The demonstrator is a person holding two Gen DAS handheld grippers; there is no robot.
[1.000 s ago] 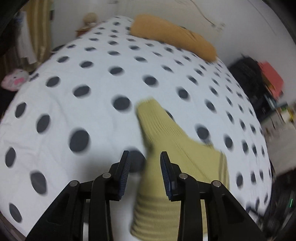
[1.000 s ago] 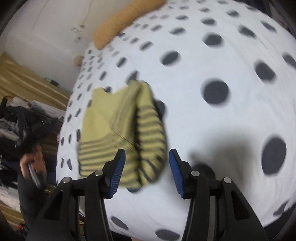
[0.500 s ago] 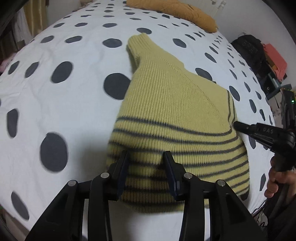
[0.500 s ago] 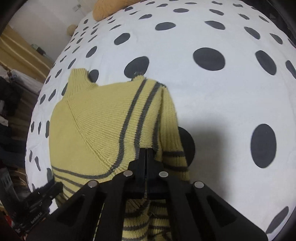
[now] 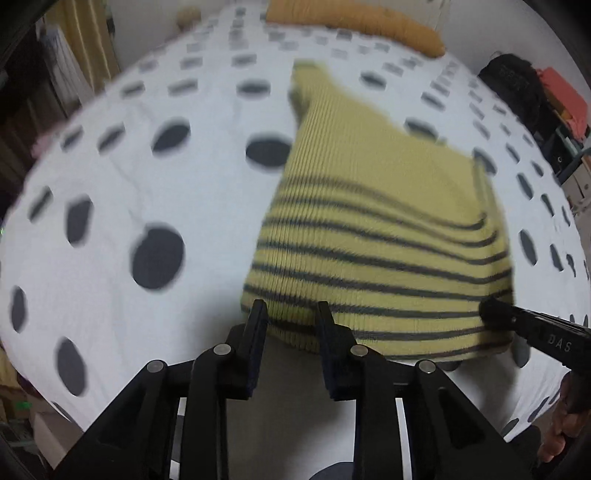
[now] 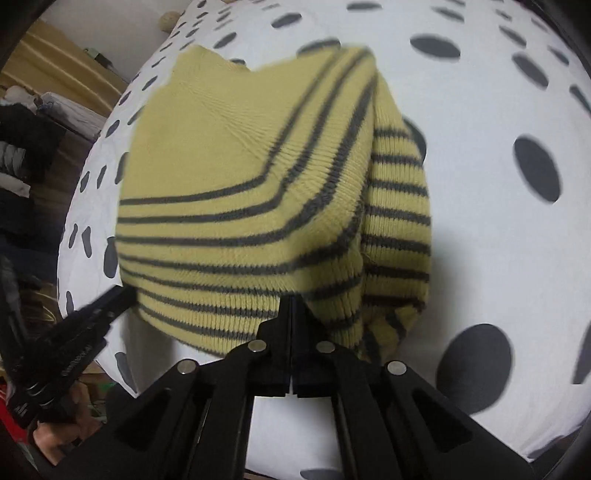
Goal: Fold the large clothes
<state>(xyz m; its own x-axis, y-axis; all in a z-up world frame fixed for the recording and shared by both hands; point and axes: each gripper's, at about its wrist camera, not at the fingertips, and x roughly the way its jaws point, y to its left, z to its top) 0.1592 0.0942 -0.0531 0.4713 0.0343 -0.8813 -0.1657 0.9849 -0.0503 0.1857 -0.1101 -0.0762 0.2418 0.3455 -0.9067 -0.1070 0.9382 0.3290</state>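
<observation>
A yellow knit sweater with dark grey stripes [image 5: 373, 221] lies folded on a white bedspread with dark dots [image 5: 147, 177]. My left gripper [image 5: 290, 314] is open, its fingers on either side of the sweater's near left hem. My right gripper [image 6: 291, 306] is shut on the sweater's [image 6: 236, 192] near hem and lifts it a little. The right gripper shows at the sweater's right corner in the left wrist view [image 5: 495, 314]. The left gripper shows at the sweater's left corner in the right wrist view [image 6: 122, 295].
An orange pillow [image 5: 354, 26] lies at the far end of the bed. A dark bag [image 5: 513, 81] and orange items [image 5: 565, 99] stand beside the bed on the right. Clothes and bags [image 6: 26, 147] are piled off the bed's left side.
Both grippers came down to the sweater's near hem. The right gripper closed on the hem and has raised it. The left gripper stays open at the hem.
</observation>
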